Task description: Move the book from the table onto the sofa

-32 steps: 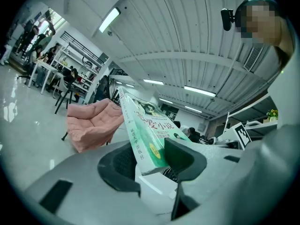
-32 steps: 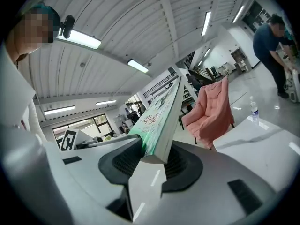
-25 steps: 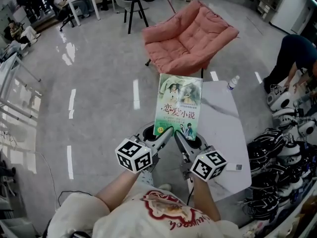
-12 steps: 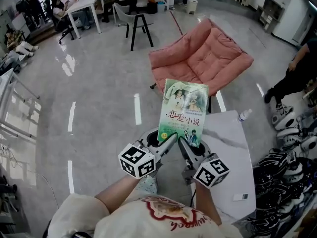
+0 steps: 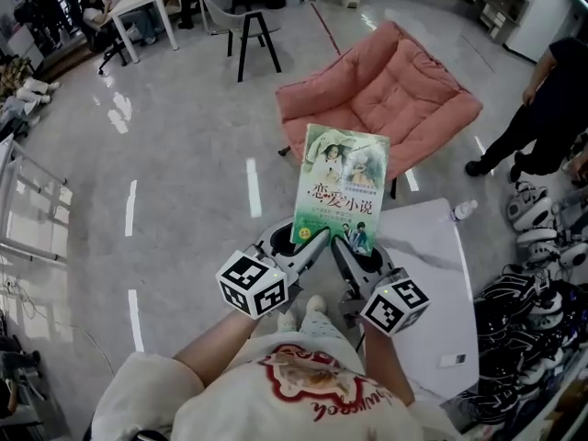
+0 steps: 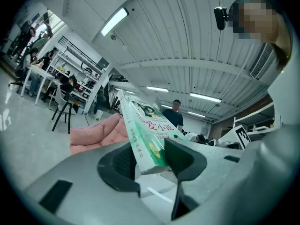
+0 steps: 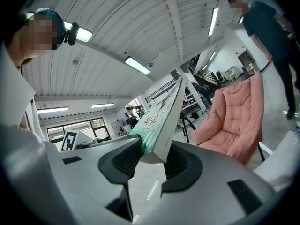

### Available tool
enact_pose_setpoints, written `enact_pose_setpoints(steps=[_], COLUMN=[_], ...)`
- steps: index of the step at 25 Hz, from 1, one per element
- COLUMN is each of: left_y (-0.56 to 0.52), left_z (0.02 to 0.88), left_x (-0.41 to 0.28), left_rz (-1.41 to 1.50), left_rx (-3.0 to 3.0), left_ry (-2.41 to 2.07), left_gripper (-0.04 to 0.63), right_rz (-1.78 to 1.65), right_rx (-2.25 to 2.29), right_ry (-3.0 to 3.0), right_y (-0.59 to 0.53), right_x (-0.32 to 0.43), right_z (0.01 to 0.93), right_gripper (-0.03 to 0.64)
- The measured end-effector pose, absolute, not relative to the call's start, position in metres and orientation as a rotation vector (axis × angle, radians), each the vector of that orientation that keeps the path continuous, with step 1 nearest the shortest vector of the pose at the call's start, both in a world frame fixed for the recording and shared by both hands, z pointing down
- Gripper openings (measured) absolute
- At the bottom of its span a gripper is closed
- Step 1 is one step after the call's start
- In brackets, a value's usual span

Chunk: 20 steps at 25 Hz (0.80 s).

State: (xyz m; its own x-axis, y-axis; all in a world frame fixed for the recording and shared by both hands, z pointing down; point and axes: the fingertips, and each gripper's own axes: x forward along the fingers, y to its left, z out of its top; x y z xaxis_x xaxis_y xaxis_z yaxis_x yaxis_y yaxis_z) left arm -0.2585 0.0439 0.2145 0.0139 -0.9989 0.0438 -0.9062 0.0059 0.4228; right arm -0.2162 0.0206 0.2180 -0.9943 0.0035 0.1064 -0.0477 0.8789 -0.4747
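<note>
Overhead, the head view looks down on a wide floor [image 5: 184,154] of glossy pale-grey stone. It is streaked with reflected light and short white dashes, and fills the left and centre of the frame. At upper centre-right sits the sofa [image 5: 395,85], a bowl-shaped seat of salmon-pink quilted padding on thin dark legs. At lower right is the table [image 5: 432,283], a white slab with faint grey veining and rounded corners. A clear plastic bottle [image 5: 462,210] is at its upper right corner.

The book [image 5: 340,186] is off the table, held flat in the air at the centre of the frame. It is a slim paperback with a shiny green illustrated cover. In the picture its top edge overlaps the sofa's front lip.

The left gripper [image 5: 317,240] and right gripper [image 5: 338,244] are smooth grey plastic with dark ribbed pads. They sit side by side, both clamped on the book's lower edge. Each carries a cube [image 5: 250,284] of black-and-white square markers.

White desks and a black chair [image 5: 248,26] occupy the upper left, and a person in dark clothes [image 5: 547,108] stands at the right edge.
</note>
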Motion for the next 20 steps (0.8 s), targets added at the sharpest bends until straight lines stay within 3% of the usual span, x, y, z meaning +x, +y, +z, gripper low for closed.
enact_pose_setpoints(steps=[11, 20], left_y=[0.011, -0.086], left_z=[0.237, 0.257], left_x=[-0.29, -0.372], left_rz=[-0.42, -0.396], left_rx=[1.964, 1.96], left_ry=[-1.955, -1.948], left_gripper=[0.172, 0.172], right_rz=[0.725, 0.752], right_rx=[0.059, 0.043], right_ry=[-2.948, -2.976], right_y=[-0.012, -0.107], right_x=[-0.247, -0.329], right_z=[0.241, 0.258], right_gripper=[0.127, 0.13])
